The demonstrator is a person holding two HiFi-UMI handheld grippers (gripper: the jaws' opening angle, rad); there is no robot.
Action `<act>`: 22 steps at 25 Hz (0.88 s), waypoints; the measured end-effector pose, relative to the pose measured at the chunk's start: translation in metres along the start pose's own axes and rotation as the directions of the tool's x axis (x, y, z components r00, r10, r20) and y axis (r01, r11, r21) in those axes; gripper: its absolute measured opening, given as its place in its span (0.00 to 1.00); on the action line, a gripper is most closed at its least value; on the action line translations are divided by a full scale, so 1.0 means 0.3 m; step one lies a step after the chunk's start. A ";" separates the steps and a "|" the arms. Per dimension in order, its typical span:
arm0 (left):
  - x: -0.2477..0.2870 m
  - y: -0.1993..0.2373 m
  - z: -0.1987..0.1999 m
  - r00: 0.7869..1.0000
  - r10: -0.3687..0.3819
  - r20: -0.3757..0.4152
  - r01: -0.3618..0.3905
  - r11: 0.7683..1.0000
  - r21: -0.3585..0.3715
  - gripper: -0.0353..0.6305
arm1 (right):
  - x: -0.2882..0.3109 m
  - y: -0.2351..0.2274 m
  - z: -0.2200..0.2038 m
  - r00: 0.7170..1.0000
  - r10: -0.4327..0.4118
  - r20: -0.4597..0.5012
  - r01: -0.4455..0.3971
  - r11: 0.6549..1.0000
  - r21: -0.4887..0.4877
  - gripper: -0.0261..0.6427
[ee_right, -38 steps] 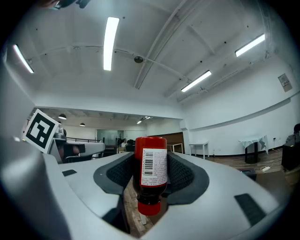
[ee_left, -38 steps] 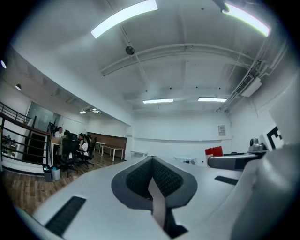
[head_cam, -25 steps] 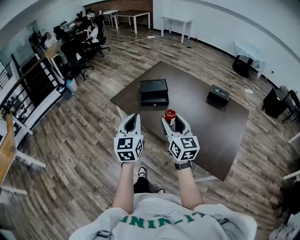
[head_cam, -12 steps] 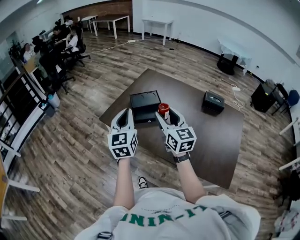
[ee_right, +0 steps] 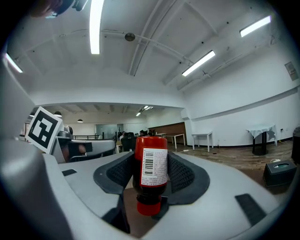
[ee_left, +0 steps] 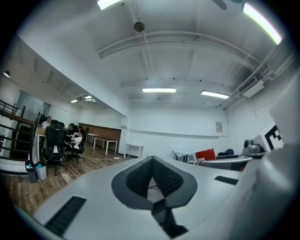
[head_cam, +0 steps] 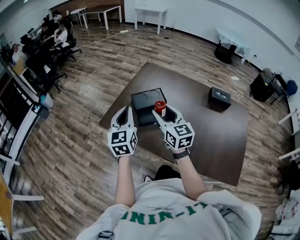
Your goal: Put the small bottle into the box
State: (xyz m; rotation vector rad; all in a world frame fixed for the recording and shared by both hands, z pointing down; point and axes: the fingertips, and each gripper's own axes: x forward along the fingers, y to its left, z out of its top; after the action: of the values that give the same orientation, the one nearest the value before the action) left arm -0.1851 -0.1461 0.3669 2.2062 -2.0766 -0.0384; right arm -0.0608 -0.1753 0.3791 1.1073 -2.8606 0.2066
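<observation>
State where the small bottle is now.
In the head view, the small bottle sits clamped in the right gripper, mid-frame, at the right edge of the box.

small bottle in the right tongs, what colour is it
The small bottle is red with a white barcode label. It shows best in the right gripper view.

A dark brown desk (head_cam: 206, 136) stands mid-room on a grey-brown wood plank floor (head_cam: 79, 93). Beyond the desk, white tables (head_cam: 151, 10) line a white wall (head_cam: 197, 11). Far to the desk's left, people sit in black office chairs (head_cam: 42, 61) near a black railing (head_cam: 14, 108). Overhead, strip lights (ee_left: 159, 90) glow on a white ceiling (ee_left: 187, 56).
</observation>
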 end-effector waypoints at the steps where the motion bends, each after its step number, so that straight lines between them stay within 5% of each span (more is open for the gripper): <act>1: 0.026 0.009 -0.016 1.000 -0.007 -0.010 0.007 1.000 -0.002 0.07 | 0.021 -0.007 -0.015 1.000 0.000 -0.015 0.000 1.000 -0.002 0.38; 22: 0.486 0.115 -0.334 0.983 -0.043 -0.176 0.034 0.998 -0.054 0.07 | 0.453 -0.264 -0.398 0.945 0.143 -0.293 -0.126 0.989 0.077 0.38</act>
State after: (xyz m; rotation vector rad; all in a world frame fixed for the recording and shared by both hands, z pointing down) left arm -0.2005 -0.2871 0.4782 2.1345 -1.9177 0.0974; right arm -0.1062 -0.3058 0.5202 0.8068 -2.6717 0.4271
